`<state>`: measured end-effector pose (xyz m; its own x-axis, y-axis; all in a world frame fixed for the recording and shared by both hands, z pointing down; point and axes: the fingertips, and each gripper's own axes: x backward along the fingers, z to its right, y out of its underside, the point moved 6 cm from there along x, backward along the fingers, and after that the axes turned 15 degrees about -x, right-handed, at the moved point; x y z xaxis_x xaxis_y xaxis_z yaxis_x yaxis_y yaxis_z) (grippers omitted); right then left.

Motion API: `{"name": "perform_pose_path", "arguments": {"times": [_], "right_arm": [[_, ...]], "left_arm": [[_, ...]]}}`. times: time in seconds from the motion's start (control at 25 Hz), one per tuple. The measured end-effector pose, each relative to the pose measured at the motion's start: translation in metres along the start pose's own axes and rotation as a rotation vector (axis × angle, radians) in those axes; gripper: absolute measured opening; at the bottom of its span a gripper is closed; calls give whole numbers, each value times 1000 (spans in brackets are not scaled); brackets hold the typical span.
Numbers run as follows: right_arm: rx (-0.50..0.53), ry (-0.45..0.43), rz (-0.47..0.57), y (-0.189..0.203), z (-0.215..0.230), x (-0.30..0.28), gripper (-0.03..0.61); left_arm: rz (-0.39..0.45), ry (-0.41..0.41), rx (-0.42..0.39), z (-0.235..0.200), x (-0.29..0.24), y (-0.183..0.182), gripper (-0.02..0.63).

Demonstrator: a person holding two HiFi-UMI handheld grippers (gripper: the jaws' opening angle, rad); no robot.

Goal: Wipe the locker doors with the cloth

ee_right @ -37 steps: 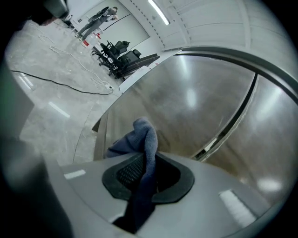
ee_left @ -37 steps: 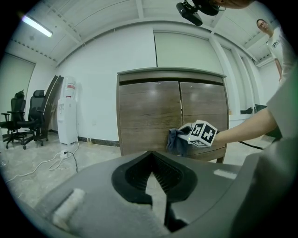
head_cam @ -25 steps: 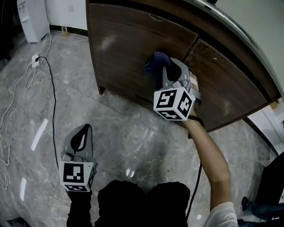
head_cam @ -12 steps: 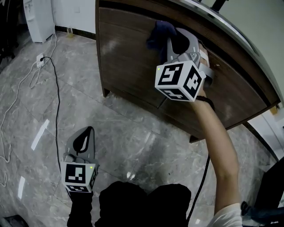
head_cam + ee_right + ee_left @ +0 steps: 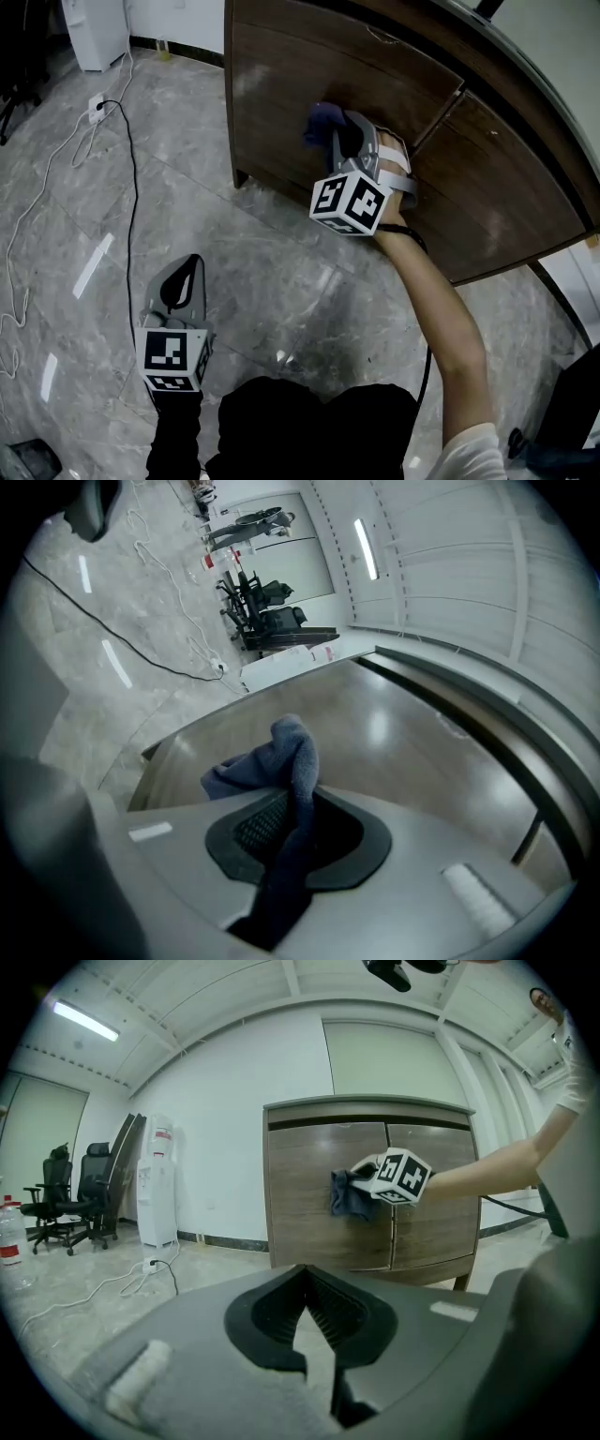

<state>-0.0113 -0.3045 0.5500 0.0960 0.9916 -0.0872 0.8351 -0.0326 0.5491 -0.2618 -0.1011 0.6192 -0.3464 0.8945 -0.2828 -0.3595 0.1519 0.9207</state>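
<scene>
The right gripper [image 5: 345, 139] reaches out level to the locker, its jaws clamped on a blue cloth [image 5: 322, 119] so that a wad bulges past the tips and does the rubbing instead of the hard plastic. In the right gripper view the cloth runs down between the pads, pinched fast, and its bunched end lies against the left door [image 5: 272, 84] about mid-height, near the seam with the right door [image 5: 506, 178]. The left gripper [image 5: 181, 281] hangs low over the floor [image 5: 84, 187], well apart from the doors, jaws together on nothing (it has no part in the wipe, I judge), which leaves the working arm room to sweep.
</scene>
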Motion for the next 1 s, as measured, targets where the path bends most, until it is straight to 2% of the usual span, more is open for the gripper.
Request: {"name": "perform_pose_path", "arguments": {"times": [0.28,0.6,0.8,1.0], "right_arm": [[18,-93,-83,43,-94,-23,52],[13,-180,-161,72,-163,-40,52],[-5,-193,-181,74,-174,-42,52],[-8,-179,-145,59,-149,-42,52]], "left_arm": [[-31,-21,-1,-8,0,16,3],[-53,-39,11,-15,-3,26,5],[-60,-41,15,-18,-2,31,3],[-48,-43,15,-17,-4,23,4]]}}
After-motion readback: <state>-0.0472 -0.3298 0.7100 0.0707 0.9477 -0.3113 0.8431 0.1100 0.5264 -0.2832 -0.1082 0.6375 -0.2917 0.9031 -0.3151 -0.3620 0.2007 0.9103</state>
